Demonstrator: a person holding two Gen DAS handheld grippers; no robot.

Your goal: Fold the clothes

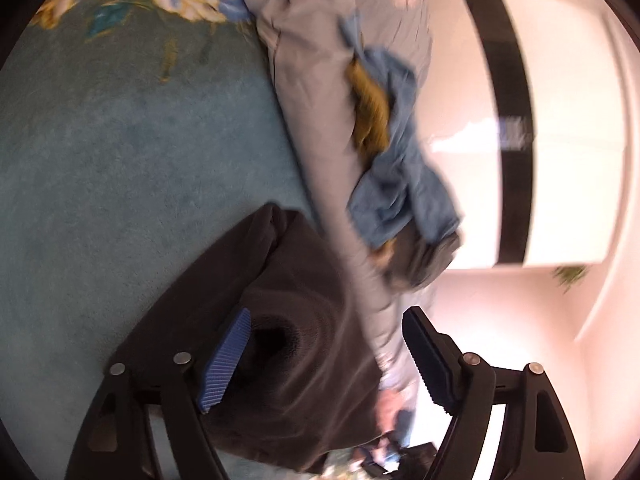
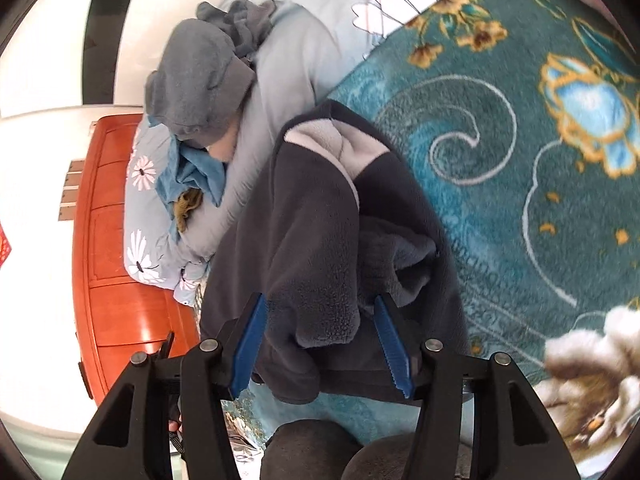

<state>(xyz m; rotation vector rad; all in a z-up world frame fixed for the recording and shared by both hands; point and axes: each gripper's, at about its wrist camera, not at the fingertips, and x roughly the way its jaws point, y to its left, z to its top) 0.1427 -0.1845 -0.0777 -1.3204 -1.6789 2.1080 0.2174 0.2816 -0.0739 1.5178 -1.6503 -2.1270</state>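
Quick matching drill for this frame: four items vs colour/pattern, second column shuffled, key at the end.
Items:
1. fleece jacket
2. bed blanket
3. headboard
4. quilt

Descriptions:
A. orange-red wood
B. pale blue-grey with white flowers
C. dark charcoal with light grey lining
D. teal with gold and blue floral pattern

Pairs: 1-C, 2-D, 3-A, 4-B

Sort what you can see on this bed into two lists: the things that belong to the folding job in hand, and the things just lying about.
In the job:
dark fleece jacket
left gripper, open
right gripper, open around the jacket's edge

Lying about:
grey garment
blue cloth
floral pillow
teal blanket underneath
orange headboard
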